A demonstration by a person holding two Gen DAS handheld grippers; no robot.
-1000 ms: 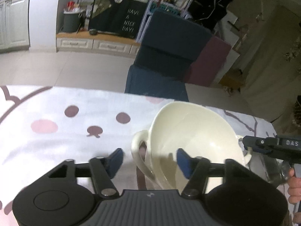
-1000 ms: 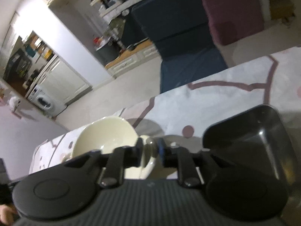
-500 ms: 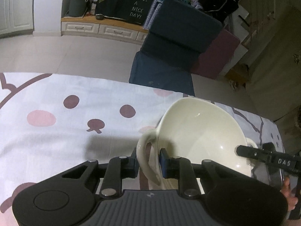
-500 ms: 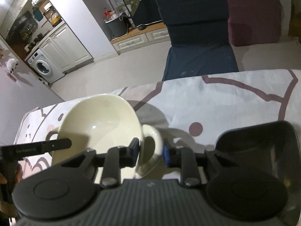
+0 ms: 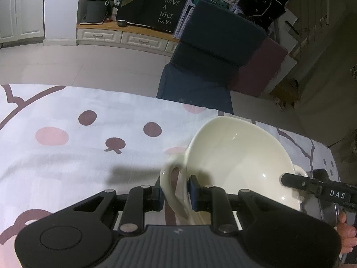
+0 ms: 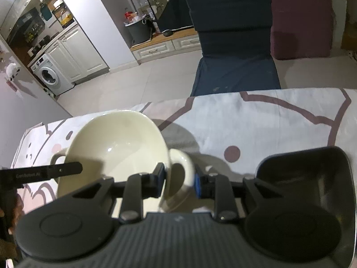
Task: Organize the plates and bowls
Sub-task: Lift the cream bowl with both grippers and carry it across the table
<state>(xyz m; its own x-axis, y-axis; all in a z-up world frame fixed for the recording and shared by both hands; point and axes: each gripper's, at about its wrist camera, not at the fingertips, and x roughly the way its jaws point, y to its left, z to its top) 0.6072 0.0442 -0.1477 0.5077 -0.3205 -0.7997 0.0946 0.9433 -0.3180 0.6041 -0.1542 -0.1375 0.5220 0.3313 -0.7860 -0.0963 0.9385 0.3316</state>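
Closing since a second ago, left claw [image 5: 176, 193] now clamps one handle of the cream two-handled ceramic bowl [image 5: 241, 163]; right claw [image 6: 179, 182] grips the other. Grasp step done; next, lift level toward the dark metal tray [image 6: 312, 167] at right.

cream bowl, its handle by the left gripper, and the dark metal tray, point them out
cream bowl [image 5: 241, 156]: left wrist view, on its inner wall.
left handle [image 5: 171, 178]: left wrist view, on the loop between the pads.
dark metal tray [image 6: 312, 172]: right wrist view, on its inner wall.
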